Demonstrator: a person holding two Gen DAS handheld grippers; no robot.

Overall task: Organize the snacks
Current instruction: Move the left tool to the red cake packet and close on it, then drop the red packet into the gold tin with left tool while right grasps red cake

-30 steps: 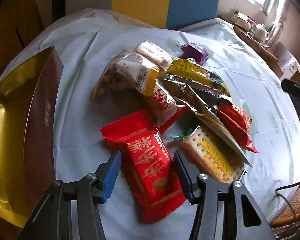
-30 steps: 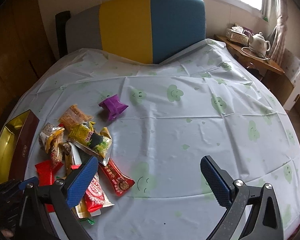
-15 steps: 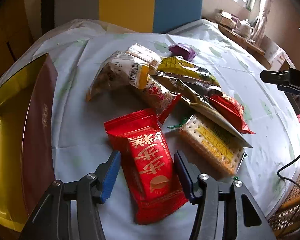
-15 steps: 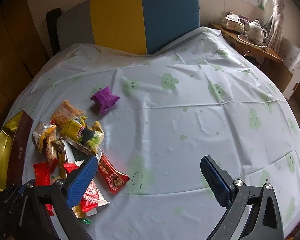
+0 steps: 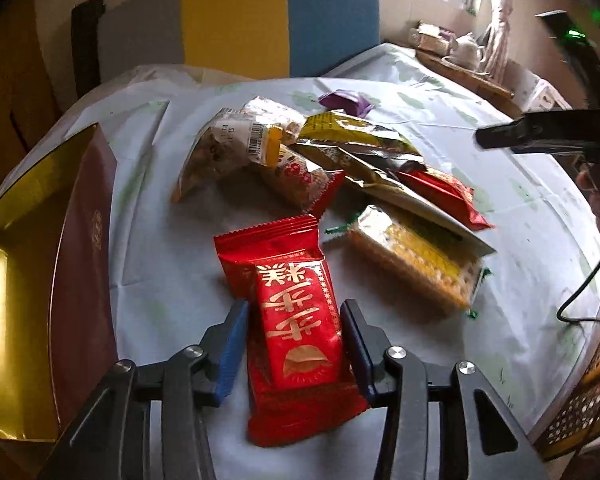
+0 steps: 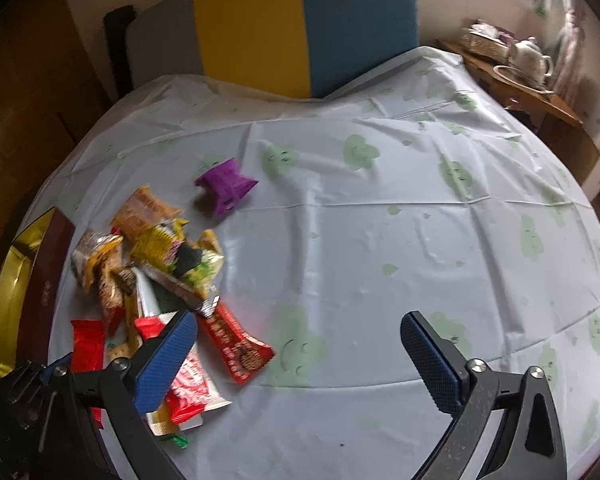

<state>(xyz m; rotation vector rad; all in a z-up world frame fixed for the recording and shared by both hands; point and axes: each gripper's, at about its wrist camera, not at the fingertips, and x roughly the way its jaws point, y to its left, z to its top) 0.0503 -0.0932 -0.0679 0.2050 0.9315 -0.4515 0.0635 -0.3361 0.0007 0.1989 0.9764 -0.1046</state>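
Red snack packet (image 5: 296, 312) lies near the table's (image 5: 152, 264) edge, lengthwise between my left gripper's (image 5: 294, 344) closing jaws, not yet pinched; my right gripper (image 6: 296, 360) closes on nothing.

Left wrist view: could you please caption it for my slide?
Left gripper closing around a red snack packet beside a gold-lined box.

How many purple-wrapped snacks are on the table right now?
1. The purple packet lies on the tablecloth just past the far end of the snack pile; others could be buried underneath.
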